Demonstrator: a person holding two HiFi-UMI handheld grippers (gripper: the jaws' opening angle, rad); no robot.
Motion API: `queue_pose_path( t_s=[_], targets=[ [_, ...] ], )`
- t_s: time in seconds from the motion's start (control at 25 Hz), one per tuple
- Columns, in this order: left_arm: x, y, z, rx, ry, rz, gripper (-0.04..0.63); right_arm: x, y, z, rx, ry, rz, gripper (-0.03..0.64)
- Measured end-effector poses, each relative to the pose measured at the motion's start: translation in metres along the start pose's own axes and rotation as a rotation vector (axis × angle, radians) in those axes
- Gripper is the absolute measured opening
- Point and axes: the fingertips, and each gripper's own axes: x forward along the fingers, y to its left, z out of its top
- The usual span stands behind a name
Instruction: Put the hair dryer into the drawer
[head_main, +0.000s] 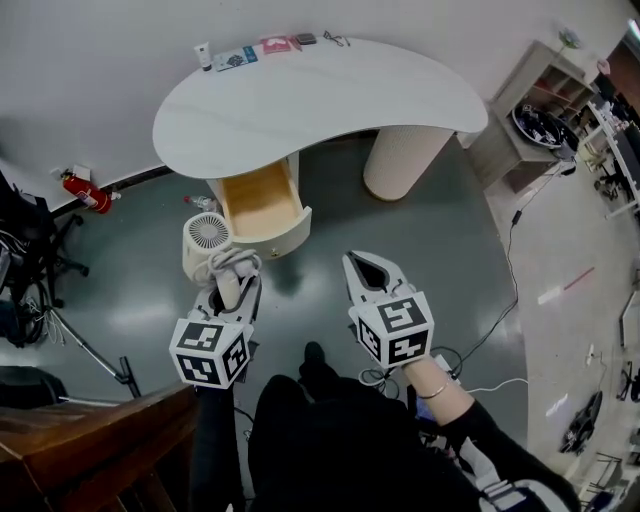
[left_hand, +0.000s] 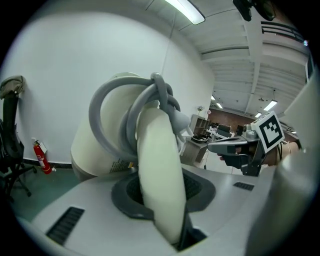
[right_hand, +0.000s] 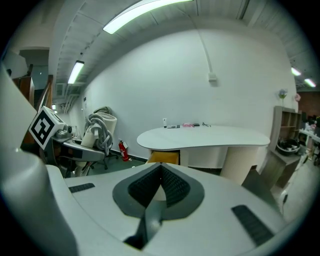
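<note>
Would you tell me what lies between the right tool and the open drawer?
Only bare floor; the head view shows nothing between the right tool and the drawer.

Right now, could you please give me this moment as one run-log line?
left gripper: shut on hair dryer | right gripper: shut, empty | drawer: open | hair dryer: not yet in drawer

Matt cream plastic on hair dryer (head_main: 208, 240); cord (left_hand: 107, 112) grey, smooth, rubbery. White desk top (head_main: 320, 100) smooth w/ slight sheen. Inside of drawer (head_main: 258, 200): light wood, matt. Dark floor (head_main: 440, 250) glossy.
</note>
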Motion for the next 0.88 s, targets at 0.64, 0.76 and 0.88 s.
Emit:
queue_pose_path(
  t_s=[0.64,0.76,0.88],
  targets=[
    [0.076,0.035,-0.019,0.031,0.291,-0.129,0.106,0.055,-0.015,0.012,0.037,0.032,-0.043,0.002],
    [0.092,0.044,-0.024,0.031,0.341,-0.155,0.104,0.073,-0.018,0.016,0.042,0.047,-0.054,0.002],
    [0.105,0.053,-0.03,0.026,0.382,-0.18,0.104,0.09,-0.019,0.019,0.049,0.063,-0.061,0.002]
  ],
)
